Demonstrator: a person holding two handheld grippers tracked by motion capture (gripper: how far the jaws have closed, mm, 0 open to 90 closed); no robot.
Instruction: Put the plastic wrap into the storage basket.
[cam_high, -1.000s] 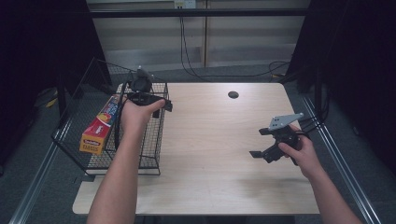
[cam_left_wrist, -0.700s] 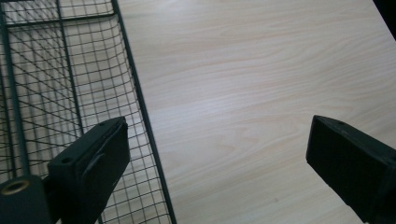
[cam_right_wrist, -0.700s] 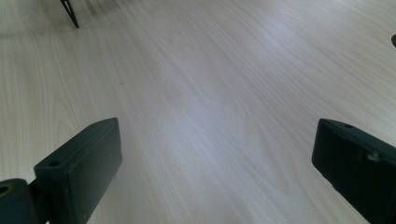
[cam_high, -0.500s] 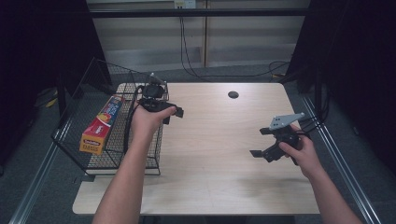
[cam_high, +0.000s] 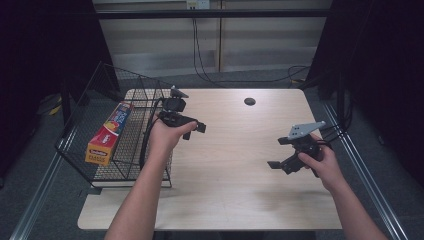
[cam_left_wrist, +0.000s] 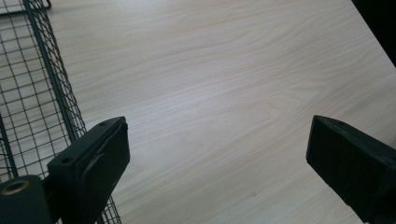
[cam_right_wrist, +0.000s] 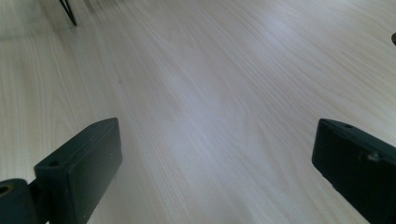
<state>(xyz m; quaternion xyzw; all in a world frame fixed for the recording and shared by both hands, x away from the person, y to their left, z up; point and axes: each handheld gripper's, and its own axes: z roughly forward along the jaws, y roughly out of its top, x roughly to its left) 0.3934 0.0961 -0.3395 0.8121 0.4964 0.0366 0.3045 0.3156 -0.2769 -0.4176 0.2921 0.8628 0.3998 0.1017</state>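
The box, red, orange and blue, is seen in the high view lying lengthwise in the wire basket, which sits at about nine o'clock on the table, over its left edge. The box lies against the basket's left side, its orange end toward six o'clock. It is touched by neither gripper.

The basket's right wall stands between the box and the left gripper. This gripper is held above the table just beside the basket's right rim, at about ten o'clock from the table's middle, with its jaws toward three o'clock. In the left gripper view the jaws are spread wide with bare wood between them, and the basket mesh is seen at nine o'clock, beside the left jaw. Nothing is held.

A small dark hole is set in the tabletop at about twelve o'clock, well apart from both grippers.

The right gripper is held at about four o'clock, near the table's right edge, jaws toward nine o'clock. In the right gripper view its jaws are likewise spread wide over bare wood, and nothing is held or touched.
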